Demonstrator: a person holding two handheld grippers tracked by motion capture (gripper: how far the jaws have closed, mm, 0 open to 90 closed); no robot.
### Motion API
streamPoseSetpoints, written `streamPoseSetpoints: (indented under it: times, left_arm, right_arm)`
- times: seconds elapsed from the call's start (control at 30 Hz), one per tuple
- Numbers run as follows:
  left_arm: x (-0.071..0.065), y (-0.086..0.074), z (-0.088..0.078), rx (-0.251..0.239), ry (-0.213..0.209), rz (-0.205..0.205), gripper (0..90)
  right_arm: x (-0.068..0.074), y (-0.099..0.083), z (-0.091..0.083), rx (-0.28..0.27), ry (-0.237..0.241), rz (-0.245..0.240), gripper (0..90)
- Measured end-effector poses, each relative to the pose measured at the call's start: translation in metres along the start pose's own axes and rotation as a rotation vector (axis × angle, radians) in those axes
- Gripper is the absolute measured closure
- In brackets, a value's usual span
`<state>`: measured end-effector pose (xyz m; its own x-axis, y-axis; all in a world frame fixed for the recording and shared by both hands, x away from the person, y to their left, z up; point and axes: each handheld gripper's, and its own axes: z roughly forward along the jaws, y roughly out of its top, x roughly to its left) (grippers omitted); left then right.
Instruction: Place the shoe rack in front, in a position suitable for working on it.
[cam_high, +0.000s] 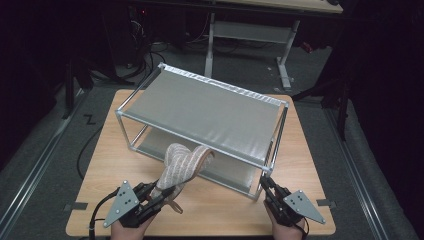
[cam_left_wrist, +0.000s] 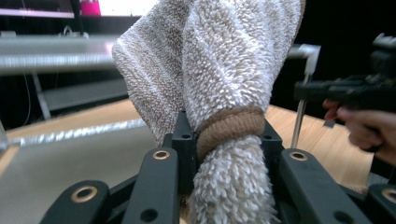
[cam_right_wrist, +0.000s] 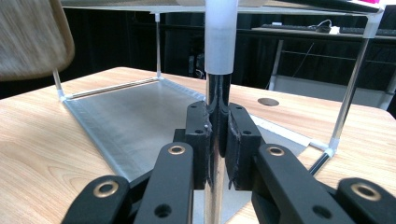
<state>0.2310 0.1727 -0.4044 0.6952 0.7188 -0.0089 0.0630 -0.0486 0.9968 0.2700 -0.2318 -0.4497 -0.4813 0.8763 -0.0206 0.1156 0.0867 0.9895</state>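
From my seat the high view is soft and dim: light falls on the table (cam_high: 210, 210) from above, the room around it black. Glare streaks the shelf's metal post (cam_right_wrist: 215, 116). The towel (cam_right_wrist: 32, 37) edge blurs up close.

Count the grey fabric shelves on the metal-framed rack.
2. The upper grey fabric shelf is stretched across the top of the metal-framed rack; the lower grey fabric shelf lies near the wooden table, partly hidden beneath it.
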Motion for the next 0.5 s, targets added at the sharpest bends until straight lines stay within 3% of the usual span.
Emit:
streamPoseSetpoints:
  times: [0.17,0.5]
  left_arm:
    - [-0.006,0.009,-0.002,-0.049,0.000,0.009,69.3]
    - [-0.006,0.025,0.008,-0.085,-0.008,-0.009,69.1]
  right_arm:
    - [0.001,0.000,0.000,0.001,0.005,-0.001,81.4]
    - [0.003,0.000,-0.002,0.000,0.019,-0.009,81.4]
